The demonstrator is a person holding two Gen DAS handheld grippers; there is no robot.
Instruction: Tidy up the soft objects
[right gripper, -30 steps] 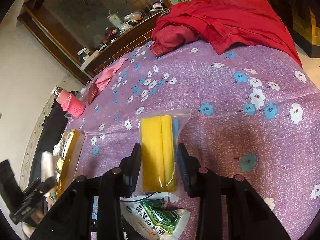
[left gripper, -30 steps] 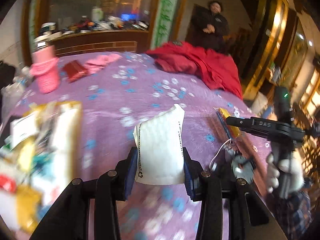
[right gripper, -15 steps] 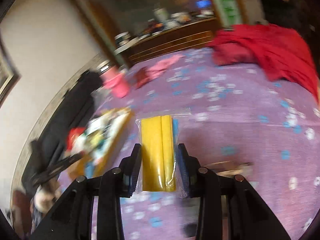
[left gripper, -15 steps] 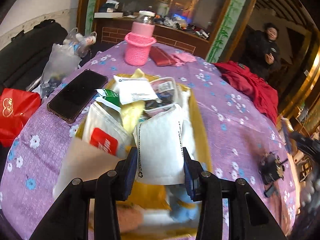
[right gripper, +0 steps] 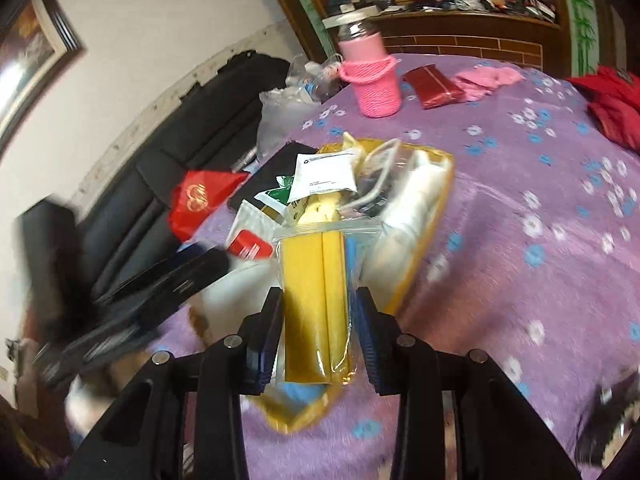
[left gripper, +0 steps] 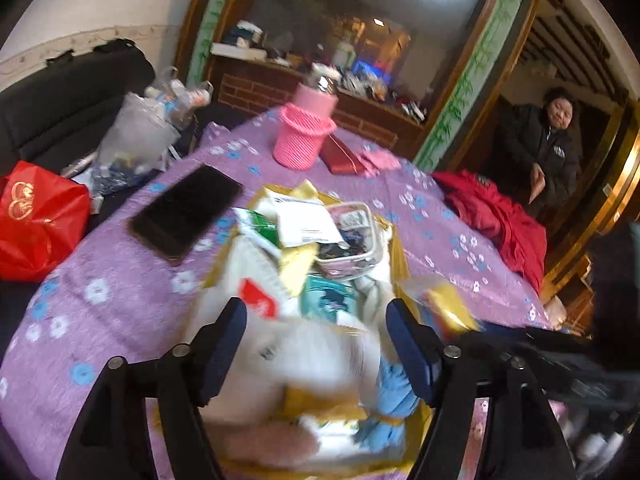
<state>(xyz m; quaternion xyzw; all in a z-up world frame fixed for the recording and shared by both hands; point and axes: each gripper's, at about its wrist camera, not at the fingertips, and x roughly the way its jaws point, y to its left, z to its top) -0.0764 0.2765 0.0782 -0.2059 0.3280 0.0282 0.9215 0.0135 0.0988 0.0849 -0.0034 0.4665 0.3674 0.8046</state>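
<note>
Opening over the yellow tray (left gripper: 400,248), the left hand-held gripper (left gripper: 316,316) grips nothing; the right hand-held gripper (right gripper: 316,316) clamps a yellow packet (right gripper: 316,300).

Left gripper opening, right gripper clamped

The left gripper (left gripper: 316,336) points steeply downward, its blue-padded jaws spreading apart with nothing pressed between the pads; a blurred white packet (left gripper: 320,356) lies loose below the gap. The right gripper (right gripper: 318,336) also tilts downward, its jaws drawn narrow and pressing both sides of an upright yellow packet (right gripper: 316,300) in clear wrap. The left gripper's dark body shows blurred at the right view's left edge
</note>
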